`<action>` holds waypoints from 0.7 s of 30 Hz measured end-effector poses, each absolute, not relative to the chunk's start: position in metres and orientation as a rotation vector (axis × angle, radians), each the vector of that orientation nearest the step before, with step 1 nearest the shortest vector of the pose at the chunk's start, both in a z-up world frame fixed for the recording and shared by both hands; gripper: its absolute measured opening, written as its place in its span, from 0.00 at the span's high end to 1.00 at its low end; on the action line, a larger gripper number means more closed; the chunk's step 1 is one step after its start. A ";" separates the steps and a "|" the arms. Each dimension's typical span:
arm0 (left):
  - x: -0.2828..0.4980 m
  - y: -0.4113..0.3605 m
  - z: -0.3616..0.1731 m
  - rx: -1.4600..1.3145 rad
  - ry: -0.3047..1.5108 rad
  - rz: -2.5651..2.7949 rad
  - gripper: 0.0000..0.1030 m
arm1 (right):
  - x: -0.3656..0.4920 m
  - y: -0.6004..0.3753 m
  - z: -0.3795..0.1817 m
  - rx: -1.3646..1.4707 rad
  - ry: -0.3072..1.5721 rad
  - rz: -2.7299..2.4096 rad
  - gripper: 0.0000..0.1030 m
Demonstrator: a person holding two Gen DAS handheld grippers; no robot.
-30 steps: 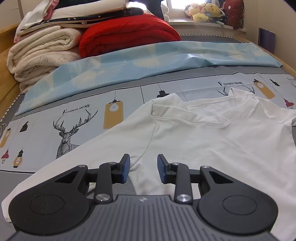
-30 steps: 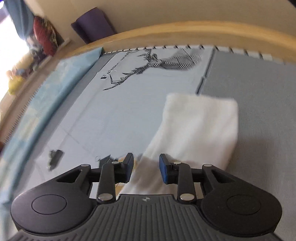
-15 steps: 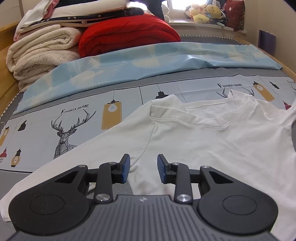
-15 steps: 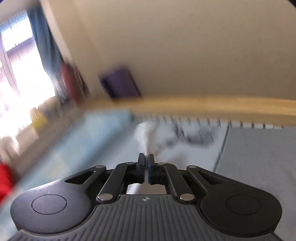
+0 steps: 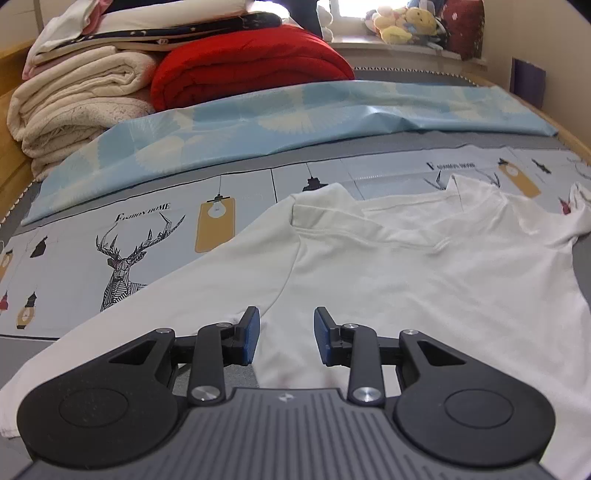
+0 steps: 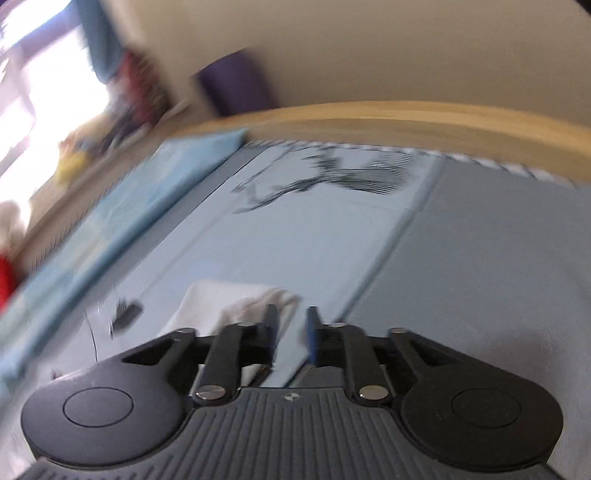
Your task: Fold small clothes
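Observation:
A white long-sleeved shirt [image 5: 406, 280] lies spread on the printed bed sheet [image 5: 122, 254], collar toward the far side. My left gripper [image 5: 286, 334] hovers open just above the shirt where the left sleeve [image 5: 166, 314] joins the body, nothing between its pads. At the far right edge the shirt's other sleeve [image 5: 578, 210] is bunched up. In the blurred right wrist view my right gripper [image 6: 291, 332] has its jaws opening. A crumpled white sleeve end [image 6: 214, 302] lies just ahead and left of its left finger, with only blue sheet showing between the jaws.
Folded cream blankets [image 5: 74, 107] and a red quilt [image 5: 251, 70] are stacked at the back left, behind a light blue cloth [image 5: 295, 118]. Plush toys [image 5: 399, 22] sit on the window sill. A wooden bed rail [image 6: 369, 118] and a purple object [image 6: 236, 85] border the right side.
My right gripper shut on the white sleeve, swung it up and inward, and now stands lower with its jaws apart and the sleeve crumpled beside it. The left gripper has stayed put.

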State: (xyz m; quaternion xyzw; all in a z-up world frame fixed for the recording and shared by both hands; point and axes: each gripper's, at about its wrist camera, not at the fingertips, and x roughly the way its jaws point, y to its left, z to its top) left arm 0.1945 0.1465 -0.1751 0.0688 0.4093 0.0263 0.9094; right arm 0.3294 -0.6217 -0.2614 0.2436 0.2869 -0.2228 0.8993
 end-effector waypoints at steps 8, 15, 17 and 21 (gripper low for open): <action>0.202 0.146 -0.184 0.144 0.873 0.046 0.65 | 0.372 -0.599 -0.267 -0.059 0.701 -0.353 0.49; 0.206 0.143 -0.190 0.133 0.893 0.048 0.65 | 0.398 -0.592 -0.262 -0.219 0.694 -0.257 0.60; 0.208 0.141 -0.190 0.139 0.894 0.045 0.65 | 0.398 -0.595 -0.255 -0.188 0.693 -0.234 0.98; 0.208 0.138 -0.190 0.136 0.890 0.037 0.65 | 0.369 -0.623 -0.234 0.078 0.537 -0.359 0.98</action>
